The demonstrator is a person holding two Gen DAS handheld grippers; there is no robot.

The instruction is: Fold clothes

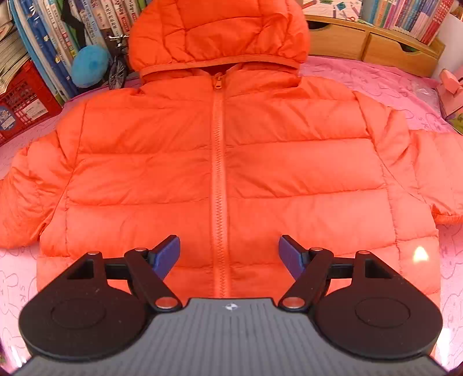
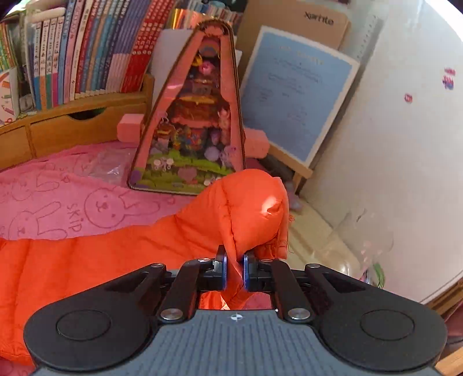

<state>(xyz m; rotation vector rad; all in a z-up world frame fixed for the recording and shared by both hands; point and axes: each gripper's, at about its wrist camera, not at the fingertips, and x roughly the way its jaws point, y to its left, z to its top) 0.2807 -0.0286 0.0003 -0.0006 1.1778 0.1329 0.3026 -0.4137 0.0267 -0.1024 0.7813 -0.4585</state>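
Orange puffer jacket (image 1: 220, 162) lies zipped and face up on the pink bunny-print cloth (image 1: 376, 84). Left gripper (image 1: 229, 254) hovers above the jacket's hem, fingers spread, gripping nothing. Right gripper (image 2: 235, 270) pinches the jacket's sleeve end (image 2: 249, 214), raised off the cloth. Beyond the jacket's hood, books (image 1: 411, 17) fill a wooden drawer shelf (image 1: 373, 43).

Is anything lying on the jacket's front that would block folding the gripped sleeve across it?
Nothing visible does. The right tool is shut on the sleeve, and the jacket front lies bare under the open left tool.
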